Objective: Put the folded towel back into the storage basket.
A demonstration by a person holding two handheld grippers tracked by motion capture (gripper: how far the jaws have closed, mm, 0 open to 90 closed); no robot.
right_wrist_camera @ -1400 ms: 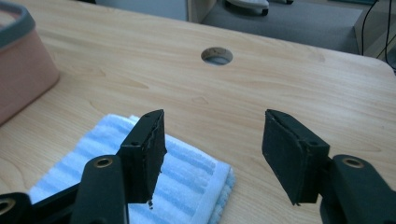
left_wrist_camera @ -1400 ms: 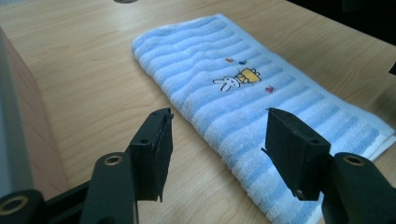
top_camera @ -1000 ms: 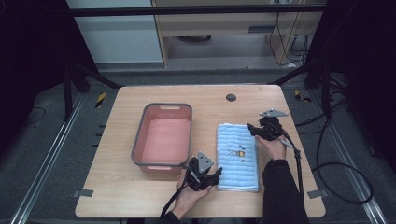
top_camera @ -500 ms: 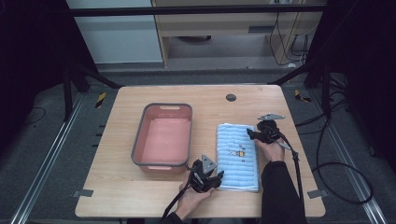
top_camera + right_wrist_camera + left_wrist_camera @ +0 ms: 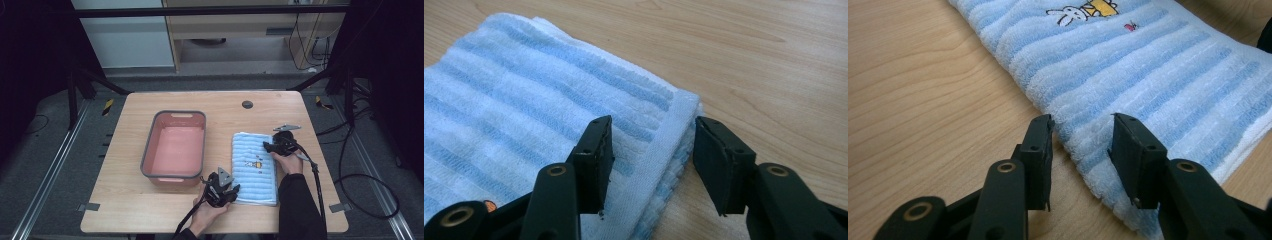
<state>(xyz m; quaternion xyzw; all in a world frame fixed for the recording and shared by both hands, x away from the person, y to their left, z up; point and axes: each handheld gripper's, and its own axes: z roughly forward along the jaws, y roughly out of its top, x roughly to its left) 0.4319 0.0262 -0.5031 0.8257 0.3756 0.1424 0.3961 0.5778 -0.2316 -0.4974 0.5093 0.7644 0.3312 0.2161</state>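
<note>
Even, soft light falls from above on the wooden surface (image 5: 150, 210), while the room around it sinks into near black. The high view is grainy and slightly soft. Both gripper views are bright and glare-free, blurring only at the nearest jaw bases.

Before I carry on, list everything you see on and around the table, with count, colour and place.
folded towel: one, blue and white stripes with a small rabbit print, right of the bin.
plastic bin: one, pink inside with a grey rim, table's middle-left.
table: one, light wood.
dark round spot: one, far side of the tabletop.
left tongs: black, jaws astride the towel's near left edge; they have just been closing.
right tongs: black, jaws astride the towel's far right corner, also closing.
hands: two, entering from the bottom.
</note>
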